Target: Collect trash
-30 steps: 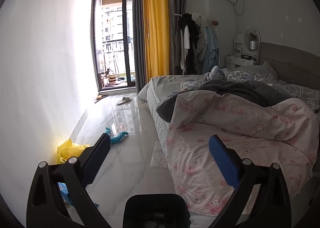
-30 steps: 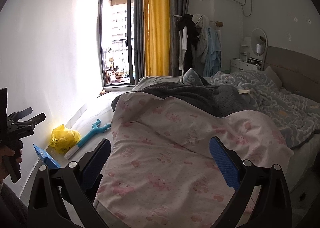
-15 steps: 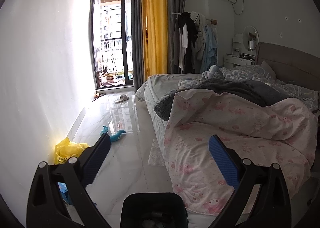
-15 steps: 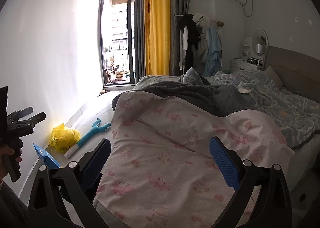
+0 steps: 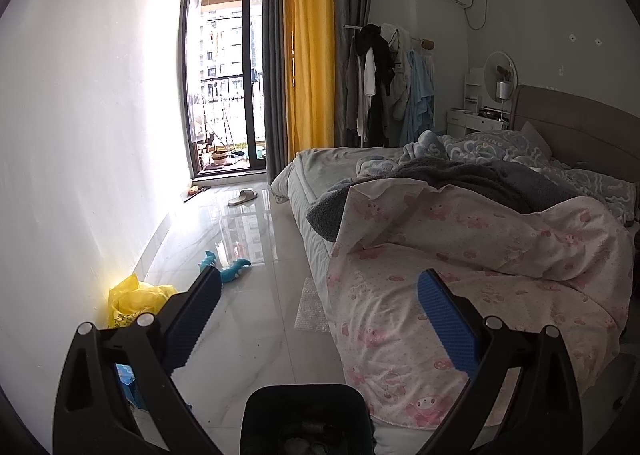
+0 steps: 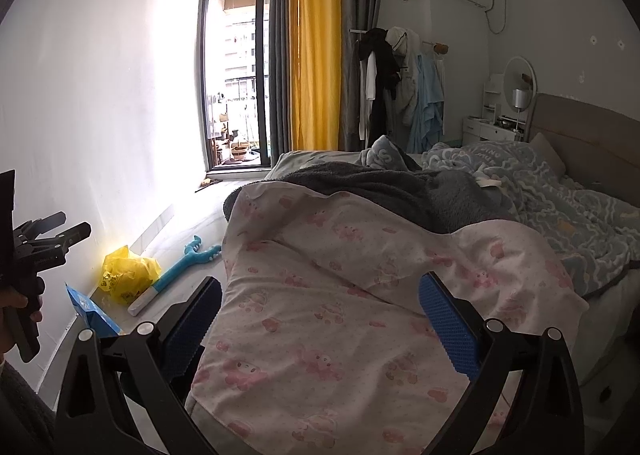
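A crumpled yellow plastic bag (image 5: 136, 299) lies on the floor by the left wall; it also shows in the right wrist view (image 6: 128, 271). A blue package (image 6: 90, 309) leans on the wall nearer me, partly hidden behind my left finger in the left wrist view (image 5: 126, 379). A piece of bubble wrap (image 5: 312, 305) lies on the floor at the bed's edge. My left gripper (image 5: 320, 315) is open and empty above the floor. My right gripper (image 6: 320, 319) is open and empty over the pink quilt (image 6: 360, 295). The left gripper also shows at the left edge of the right wrist view (image 6: 44, 239).
A teal toy (image 5: 228, 267) lies on the glossy tile floor, seen long-handled in the right wrist view (image 6: 180, 267). A slipper (image 5: 242, 197) sits near the balcony door (image 5: 224, 95). The bed (image 5: 460, 215) fills the right. A clothes rack (image 5: 384, 83) stands behind.
The left wrist view has drawn back slightly and tilted, so the floor items sit a little farther. The right gripper has barely moved. Both grippers stay open.
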Motion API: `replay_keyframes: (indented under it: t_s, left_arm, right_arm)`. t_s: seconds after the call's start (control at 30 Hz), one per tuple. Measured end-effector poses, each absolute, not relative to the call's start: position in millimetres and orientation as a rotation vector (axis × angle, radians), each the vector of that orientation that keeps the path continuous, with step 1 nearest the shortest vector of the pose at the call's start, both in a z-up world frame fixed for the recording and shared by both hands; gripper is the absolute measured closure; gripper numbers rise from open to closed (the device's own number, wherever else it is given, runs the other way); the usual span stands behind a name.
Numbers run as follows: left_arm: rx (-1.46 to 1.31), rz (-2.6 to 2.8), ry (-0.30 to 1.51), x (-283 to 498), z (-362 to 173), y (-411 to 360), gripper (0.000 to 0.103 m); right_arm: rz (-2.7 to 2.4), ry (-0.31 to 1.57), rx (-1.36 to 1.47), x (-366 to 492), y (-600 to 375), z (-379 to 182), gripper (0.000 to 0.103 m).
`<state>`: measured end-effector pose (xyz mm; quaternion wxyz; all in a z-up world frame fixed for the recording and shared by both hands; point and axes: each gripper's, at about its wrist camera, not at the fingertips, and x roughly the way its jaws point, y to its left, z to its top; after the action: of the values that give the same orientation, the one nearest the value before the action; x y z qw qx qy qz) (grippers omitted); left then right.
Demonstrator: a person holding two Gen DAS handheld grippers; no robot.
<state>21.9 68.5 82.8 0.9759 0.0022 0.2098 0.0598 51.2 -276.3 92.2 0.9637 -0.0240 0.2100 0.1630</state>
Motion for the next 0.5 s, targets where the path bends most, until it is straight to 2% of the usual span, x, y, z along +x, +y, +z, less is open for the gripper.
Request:
replay_keyframes:
  t_s: [0.5]
  left_arm:
    - [0.005,0.122,0.424,21.1,83.3,67.8,0.003]
  right_arm:
    - [0.331,0.426,-0.050,52.3,-277.9,92.7,0.003]
